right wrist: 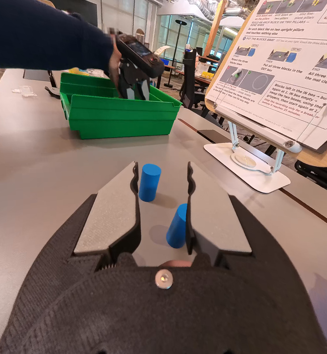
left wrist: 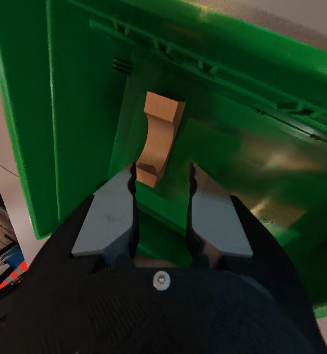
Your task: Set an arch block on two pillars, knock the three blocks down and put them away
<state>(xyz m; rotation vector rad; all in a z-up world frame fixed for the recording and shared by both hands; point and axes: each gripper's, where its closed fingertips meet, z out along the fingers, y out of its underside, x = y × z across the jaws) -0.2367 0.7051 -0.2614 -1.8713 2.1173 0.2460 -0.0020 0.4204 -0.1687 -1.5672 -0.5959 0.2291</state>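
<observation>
A wooden arch block (left wrist: 159, 138) lies on the floor of the green bin (left wrist: 78, 134). My left gripper (left wrist: 162, 166) is open just above the block's near end, apart from it. In the right wrist view the left gripper (right wrist: 137, 95) reaches down into the green bin (right wrist: 120, 118). Two blue cylinder pillars stand upright on the grey table: the far one (right wrist: 149, 182) near my right gripper's left fingertip, the near one (right wrist: 177, 226) against the inner side of its right finger. My right gripper (right wrist: 161, 166) is open and empty above them.
A white stand (right wrist: 251, 170) holds a slanted instruction board (right wrist: 285, 67) at the right. A person's dark sleeve (right wrist: 43, 36) reaches over the table at the upper left. Small clear plastic bits (right wrist: 24, 91) lie at the far left. Chairs and desks stand beyond the table. One gripper's finger ends stand about 40 cm off the other's.
</observation>
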